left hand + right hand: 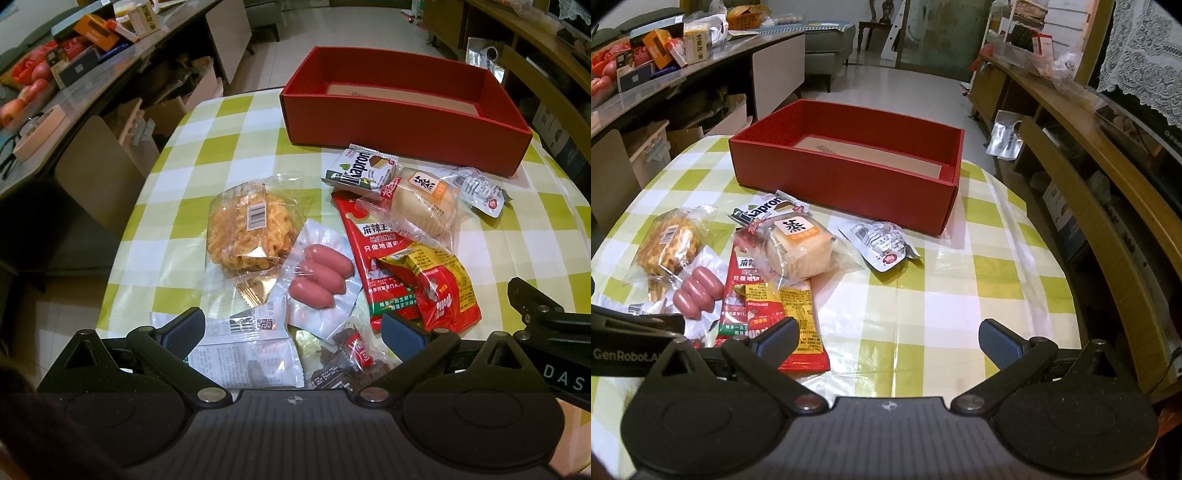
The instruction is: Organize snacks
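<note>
A red open box (402,125) (849,177) stands at the far side of the checked table, holding nothing but a cardboard floor. Snack packets lie in front of it: fried noodle cake (245,230) (670,245), pink sausages (319,280) (698,291), a red spicy strip bag (373,240) (744,284), a cake in clear wrap (424,205) (799,249), a wafer (364,168) and a white-red sachet (480,190) (882,243). My left gripper (293,330) hovers open over the near packets. My right gripper (888,338) is open above bare tablecloth, right of the pile.
The table (960,280) has a green-and-white checked cloth, with free room on its right half. A cluttered counter (55,74) runs along the left. A wooden shelf unit (1089,155) stands to the right. Floor (905,99) lies beyond the box.
</note>
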`<state>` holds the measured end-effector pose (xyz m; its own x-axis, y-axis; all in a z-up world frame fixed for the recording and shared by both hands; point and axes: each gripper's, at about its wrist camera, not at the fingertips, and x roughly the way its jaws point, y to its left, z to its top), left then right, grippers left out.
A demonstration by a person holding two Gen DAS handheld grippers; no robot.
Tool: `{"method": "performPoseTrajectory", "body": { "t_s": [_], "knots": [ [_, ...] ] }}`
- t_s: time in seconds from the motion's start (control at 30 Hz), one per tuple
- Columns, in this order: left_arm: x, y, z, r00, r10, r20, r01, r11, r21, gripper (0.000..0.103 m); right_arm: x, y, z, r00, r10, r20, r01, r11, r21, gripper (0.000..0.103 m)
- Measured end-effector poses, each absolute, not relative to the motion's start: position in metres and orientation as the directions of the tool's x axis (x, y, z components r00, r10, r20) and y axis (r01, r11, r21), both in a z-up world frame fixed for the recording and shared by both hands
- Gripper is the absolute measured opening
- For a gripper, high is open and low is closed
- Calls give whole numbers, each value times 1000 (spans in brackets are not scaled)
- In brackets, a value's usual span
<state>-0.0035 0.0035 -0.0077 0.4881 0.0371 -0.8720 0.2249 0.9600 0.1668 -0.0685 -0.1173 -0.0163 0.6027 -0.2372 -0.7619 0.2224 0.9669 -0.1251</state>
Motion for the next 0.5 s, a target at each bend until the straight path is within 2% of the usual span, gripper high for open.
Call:
{"method": "performPoseTrajectory", "body": {
  "t_s": [0.5],
  "knots": [
    [-5,3,-9,486,40,-873,227,959,170,101,-68,-116,-19,597,-232,-768,215,969,-125,103]
  ]
}}
